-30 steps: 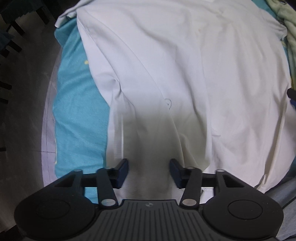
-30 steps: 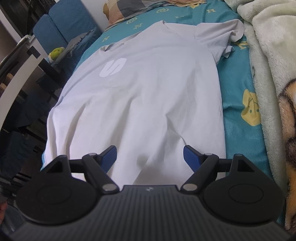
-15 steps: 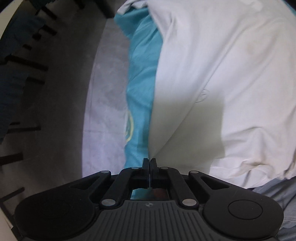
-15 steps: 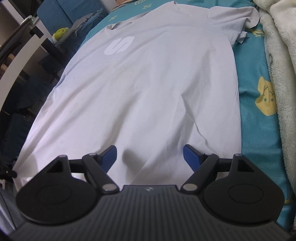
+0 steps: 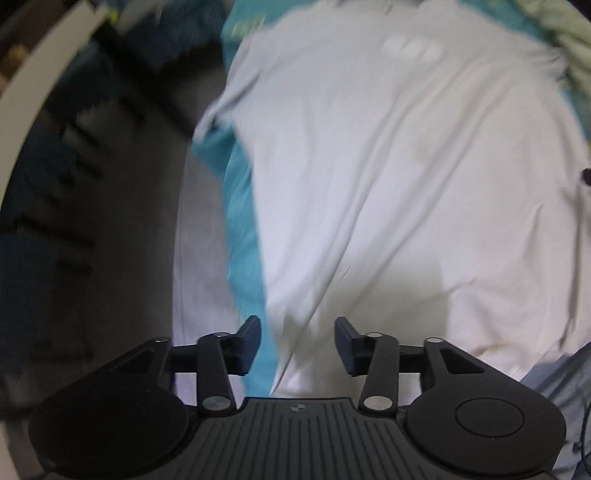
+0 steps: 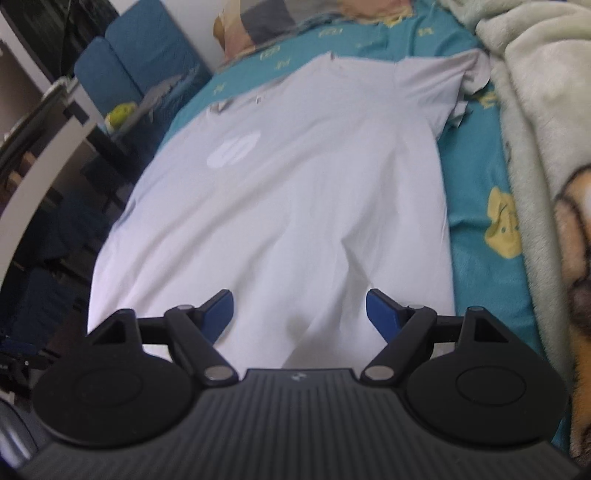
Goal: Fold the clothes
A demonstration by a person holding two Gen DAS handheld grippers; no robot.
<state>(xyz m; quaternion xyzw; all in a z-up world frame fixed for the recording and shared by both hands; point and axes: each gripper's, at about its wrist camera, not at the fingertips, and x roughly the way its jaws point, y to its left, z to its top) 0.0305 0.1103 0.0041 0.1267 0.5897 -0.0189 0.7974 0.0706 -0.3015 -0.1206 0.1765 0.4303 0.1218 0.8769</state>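
A white T-shirt [image 5: 399, 177] lies spread flat on a teal bedsheet [image 5: 240, 236], its pale chest logo [image 6: 233, 151] toward the far end. My left gripper [image 5: 297, 345] is open over the shirt's near left hem corner, with nothing between its fingers. In the right wrist view the same T-shirt [image 6: 295, 206] stretches away from me, one sleeve [image 6: 447, 85] bunched at the far right. Over the near hem my right gripper [image 6: 300, 314] stands open and holds nothing. The left wrist view is blurred by motion.
A fluffy cream blanket [image 6: 546, 122] is piled along the bed's right side. A pillow [image 6: 266, 22] lies at the head. The bed's left edge drops to a grey floor [image 5: 122, 258]. Blue cushions [image 6: 136, 77] and a white furniture edge [image 6: 40, 177] stand left of the bed.
My left gripper, shut at the shirt's left hem edge half a second ago, has opened and swung to face up the shirt. The right gripper stayed open and shifted slightly.
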